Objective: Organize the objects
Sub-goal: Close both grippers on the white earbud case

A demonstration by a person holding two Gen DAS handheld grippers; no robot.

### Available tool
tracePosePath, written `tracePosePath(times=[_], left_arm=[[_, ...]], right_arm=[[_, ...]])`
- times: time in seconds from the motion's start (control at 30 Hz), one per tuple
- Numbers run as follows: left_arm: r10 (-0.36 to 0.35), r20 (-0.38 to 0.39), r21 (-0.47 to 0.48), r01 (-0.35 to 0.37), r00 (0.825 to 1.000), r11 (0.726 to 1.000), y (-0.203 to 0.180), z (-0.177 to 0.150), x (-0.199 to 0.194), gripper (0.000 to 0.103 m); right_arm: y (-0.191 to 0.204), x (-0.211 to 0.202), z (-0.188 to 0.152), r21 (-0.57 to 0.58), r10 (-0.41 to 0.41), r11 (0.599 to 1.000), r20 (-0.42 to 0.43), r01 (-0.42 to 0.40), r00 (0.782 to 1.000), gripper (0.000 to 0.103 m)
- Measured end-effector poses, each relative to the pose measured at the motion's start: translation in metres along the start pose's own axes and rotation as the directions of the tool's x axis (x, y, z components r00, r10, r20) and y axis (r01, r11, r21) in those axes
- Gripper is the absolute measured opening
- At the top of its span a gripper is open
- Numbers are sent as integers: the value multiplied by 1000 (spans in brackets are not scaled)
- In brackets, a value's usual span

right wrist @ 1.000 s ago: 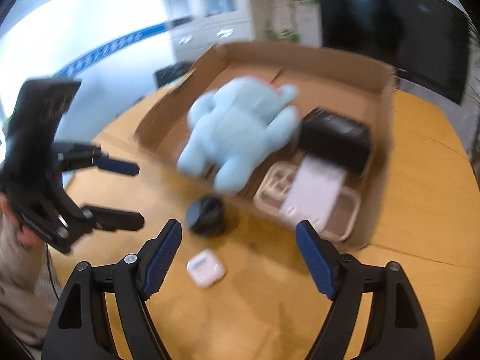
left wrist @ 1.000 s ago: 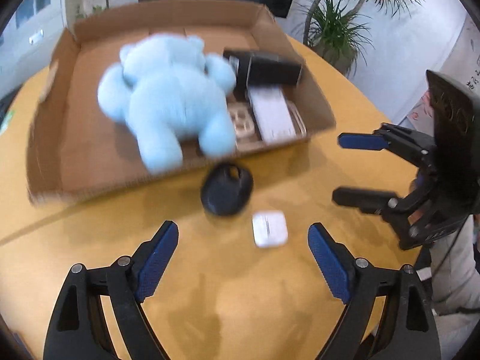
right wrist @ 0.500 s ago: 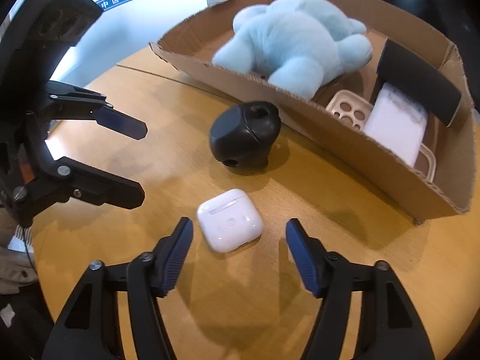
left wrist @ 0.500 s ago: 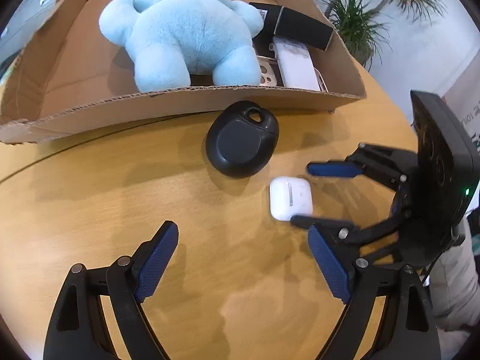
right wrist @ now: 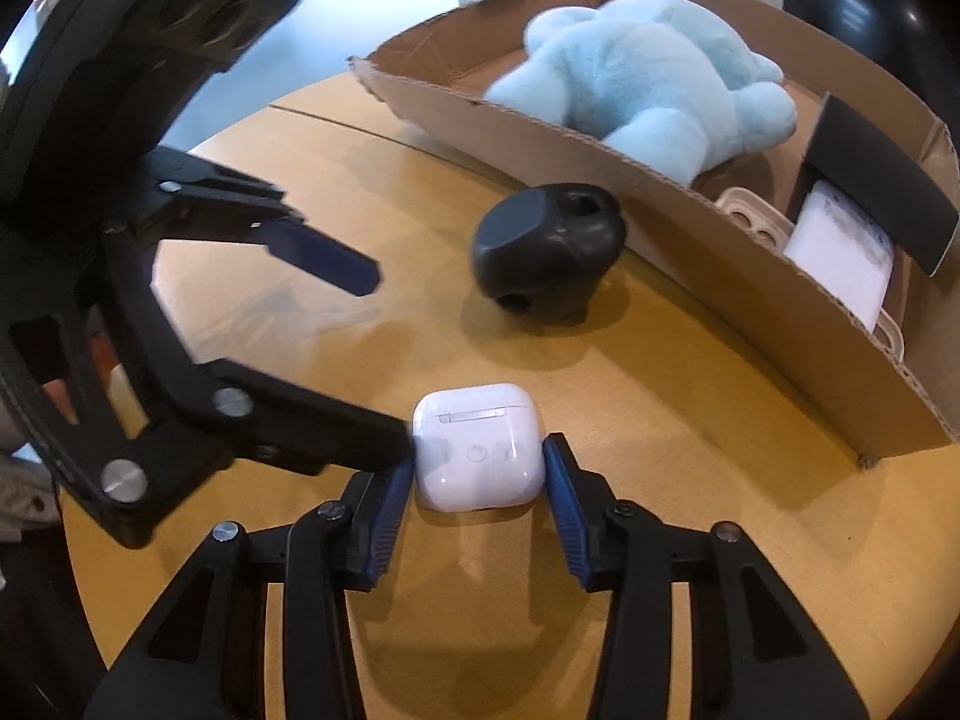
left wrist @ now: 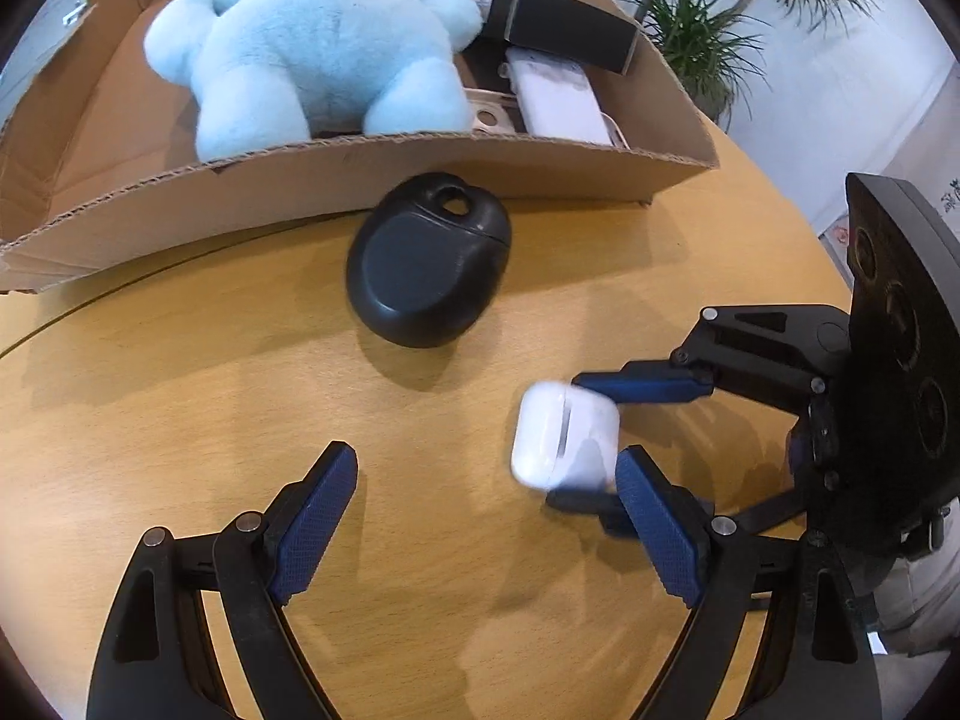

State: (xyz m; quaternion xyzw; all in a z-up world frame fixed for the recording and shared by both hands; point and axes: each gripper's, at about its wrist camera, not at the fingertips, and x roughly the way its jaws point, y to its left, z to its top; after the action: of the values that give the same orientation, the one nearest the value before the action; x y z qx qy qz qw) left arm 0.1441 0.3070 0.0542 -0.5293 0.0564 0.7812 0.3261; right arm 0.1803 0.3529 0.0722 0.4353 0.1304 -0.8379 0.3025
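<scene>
A white earbud case [right wrist: 479, 447] sits between the blue pads of my right gripper [right wrist: 480, 480], which is shut on it just over the wooden table; the case also shows in the left wrist view [left wrist: 563, 435], slightly blurred. A black rounded case [left wrist: 427, 258] lies on the table against the cardboard box [left wrist: 372, 177]; it also shows in the right wrist view [right wrist: 546, 252]. My left gripper [left wrist: 486, 534] is open and empty, low over the table, beside the right gripper [left wrist: 606, 447].
The box holds a light blue plush toy [left wrist: 324, 54], a black box [left wrist: 564, 24], a white device [left wrist: 558, 102] and a beige tray [right wrist: 750, 222]. A potted plant [left wrist: 708, 36] stands beyond the table edge.
Both grippers have come lower and closer to the objects. My right gripper has closed from wide open onto the white earbud case. The left gripper stays open.
</scene>
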Motion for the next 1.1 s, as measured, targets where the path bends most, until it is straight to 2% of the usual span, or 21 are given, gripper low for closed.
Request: tracePosePath(times=[0.37,0.43,0.5,0.63,0.73,0.8,0.9,1.1], left_arm=[[-27,-33,82,30,999,996,-18,-5,5,88],[-32,-46,93,36,998,995,-20,-4,10,87],[-24,-58,112,30,998,993,-24,-5,13,83],[-25,-53,150,33,998,988,-31,-5,14,79],[-40,-47,167,48,998,985,-34,-5,14,66],[-56,-49,174,64,997,983,-35,-4,14,53],[-54,-49,184,62,997,981,-35,-2,15,42],[-54,-54,186,63,997,981,-37,2,17,43]], right_arm=[[8,-5,-16,-42,32,999,15,-32,999,42],[12,-5,-18,-39,38,999,21,-37,999,45],[16,-5,-19,-33,48,998,22,-47,999,56],[20,-5,-22,-45,30,999,25,-29,999,57],[20,-5,-23,-37,10,999,30,-9,1000,56],[20,-5,-24,-37,-6,999,36,8,999,51],[24,-5,-26,-54,-30,998,38,32,999,42],[23,-7,-30,-43,-22,999,48,24,999,41]])
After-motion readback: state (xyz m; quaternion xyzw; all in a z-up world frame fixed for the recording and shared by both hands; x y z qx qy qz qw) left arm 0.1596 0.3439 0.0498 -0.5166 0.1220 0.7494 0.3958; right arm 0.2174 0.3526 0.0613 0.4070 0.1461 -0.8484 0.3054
